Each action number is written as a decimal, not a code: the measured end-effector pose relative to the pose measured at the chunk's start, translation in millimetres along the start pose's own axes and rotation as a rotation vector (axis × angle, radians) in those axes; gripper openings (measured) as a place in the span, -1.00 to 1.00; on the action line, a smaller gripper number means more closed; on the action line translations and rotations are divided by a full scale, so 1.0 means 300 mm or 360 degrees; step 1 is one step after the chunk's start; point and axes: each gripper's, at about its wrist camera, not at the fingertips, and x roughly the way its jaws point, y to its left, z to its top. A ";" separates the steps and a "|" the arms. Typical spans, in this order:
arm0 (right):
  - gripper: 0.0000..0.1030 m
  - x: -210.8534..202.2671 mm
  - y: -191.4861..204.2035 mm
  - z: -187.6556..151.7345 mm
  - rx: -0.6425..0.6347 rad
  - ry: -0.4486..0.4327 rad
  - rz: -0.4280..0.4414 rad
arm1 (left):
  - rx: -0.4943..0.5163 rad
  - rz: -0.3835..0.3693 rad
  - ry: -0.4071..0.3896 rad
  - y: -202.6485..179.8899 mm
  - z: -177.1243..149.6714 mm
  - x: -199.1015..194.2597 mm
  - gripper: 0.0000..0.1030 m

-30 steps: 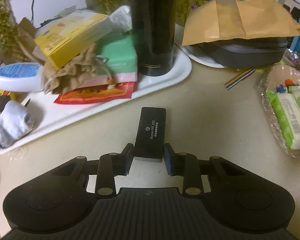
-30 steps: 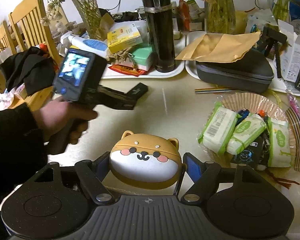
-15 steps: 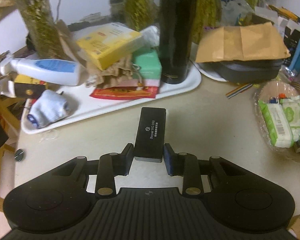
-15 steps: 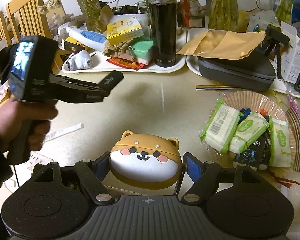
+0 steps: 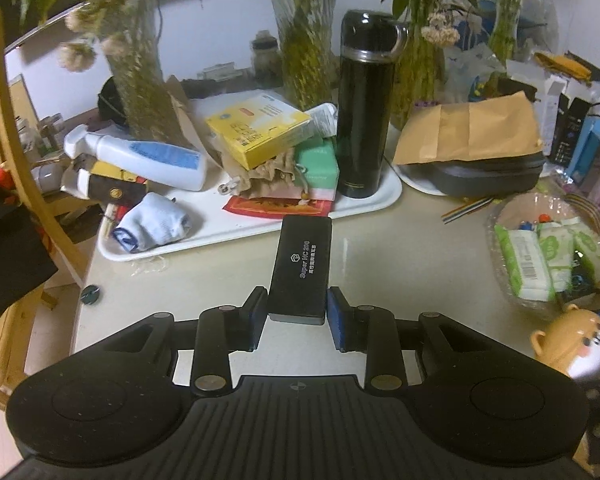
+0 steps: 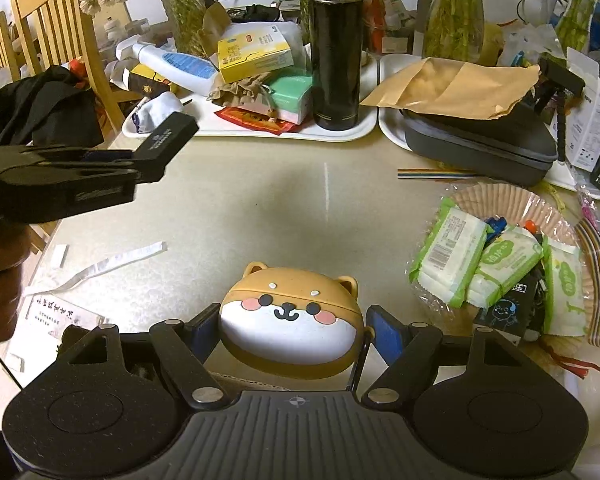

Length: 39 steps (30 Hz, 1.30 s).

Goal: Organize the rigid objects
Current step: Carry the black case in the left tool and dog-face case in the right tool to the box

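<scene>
Black, flat rectangular device (image 5: 301, 267) gripped in our left claw (image 5: 297, 312) above the beige table (image 5: 400, 264), dog-faced case (image 6: 290, 318) clamped in our right claw (image 6: 290, 330): we keep both level while placing them.

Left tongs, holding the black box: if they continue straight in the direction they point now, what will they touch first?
Probably the near rim of the white tray, around the red packet. The left tongs hold the black box raised above the table, so it might pass over the rim; depth is unclear.
</scene>
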 end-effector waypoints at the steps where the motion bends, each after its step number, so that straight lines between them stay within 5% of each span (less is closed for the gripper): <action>1: 0.53 -0.002 0.003 0.001 -0.0005 -0.0005 0.0001 | 0.0001 0.0008 -0.0006 0.000 -0.004 -0.010 -0.38; 22: 0.53 -0.063 0.013 -0.005 0.0023 -0.0073 -0.0004 | -0.0090 -0.0023 -0.0109 0.035 -0.124 -0.248 -0.38; 39: 0.53 -0.144 0.021 -0.068 0.0065 -0.0115 0.0018 | -0.0074 -0.0027 0.0032 0.037 -0.275 -0.363 -0.38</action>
